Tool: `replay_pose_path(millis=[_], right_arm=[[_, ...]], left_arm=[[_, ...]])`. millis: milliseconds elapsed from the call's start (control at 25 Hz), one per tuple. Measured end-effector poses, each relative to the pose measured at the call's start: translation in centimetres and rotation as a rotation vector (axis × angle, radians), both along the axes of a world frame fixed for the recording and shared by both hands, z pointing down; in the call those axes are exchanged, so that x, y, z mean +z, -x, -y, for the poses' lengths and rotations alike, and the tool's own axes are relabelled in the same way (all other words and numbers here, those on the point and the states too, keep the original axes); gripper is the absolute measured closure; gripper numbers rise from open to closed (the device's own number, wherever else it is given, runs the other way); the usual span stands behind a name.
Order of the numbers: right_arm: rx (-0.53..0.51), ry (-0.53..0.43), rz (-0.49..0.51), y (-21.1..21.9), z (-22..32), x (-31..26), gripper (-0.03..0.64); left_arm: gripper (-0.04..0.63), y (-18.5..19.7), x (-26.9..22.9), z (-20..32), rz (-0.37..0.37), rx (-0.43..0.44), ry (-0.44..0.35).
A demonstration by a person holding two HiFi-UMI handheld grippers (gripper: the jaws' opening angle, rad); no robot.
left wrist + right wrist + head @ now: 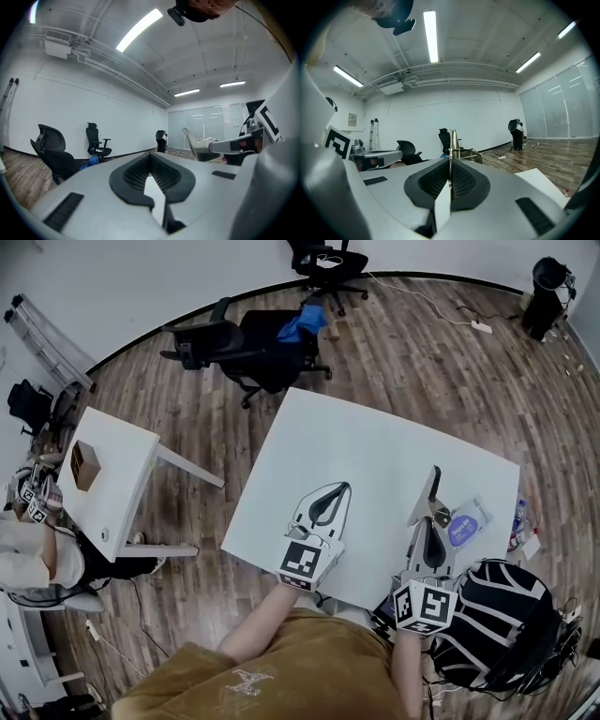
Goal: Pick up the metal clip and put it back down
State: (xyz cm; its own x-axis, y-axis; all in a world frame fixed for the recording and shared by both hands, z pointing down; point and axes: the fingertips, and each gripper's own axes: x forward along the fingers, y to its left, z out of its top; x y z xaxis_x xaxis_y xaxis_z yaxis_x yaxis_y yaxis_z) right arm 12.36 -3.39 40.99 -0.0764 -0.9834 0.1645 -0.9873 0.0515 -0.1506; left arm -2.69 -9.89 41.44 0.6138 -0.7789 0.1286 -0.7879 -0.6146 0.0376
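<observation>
**Clip in right grip: thin, stiff, slick**

Right hand-held gripper is clamped tight on the metal clip. The pads press its flat faces and it shows edge-on btwn them, w/ the shiny end poking past the tips. In the head view the clip looks lifted over the white worktop, near its right side. Left hand-held gripper is closed w/ nothing in it, well apart from the clip.

Handling, my read: sheet metal, so light and rigid and won't deform under the pads. Smooth faces = slippery. It's held near one end, so it could pivot if bumped. Best hold is across the flats, closer to mid-length. Not fragile, but prob. bounces or skids if let go from high up; set it down low and flat.
</observation>
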Motion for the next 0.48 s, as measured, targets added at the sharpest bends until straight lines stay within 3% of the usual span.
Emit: replay_pose_path(millis=[480], right_arm=[[0.017, -0.052, -0.082, -0.2, -0.6, -2.0, 0.607]], left_arm=[[0.597, -0.4, -0.6, -0.2, 0.0, 0.017, -0.009]])
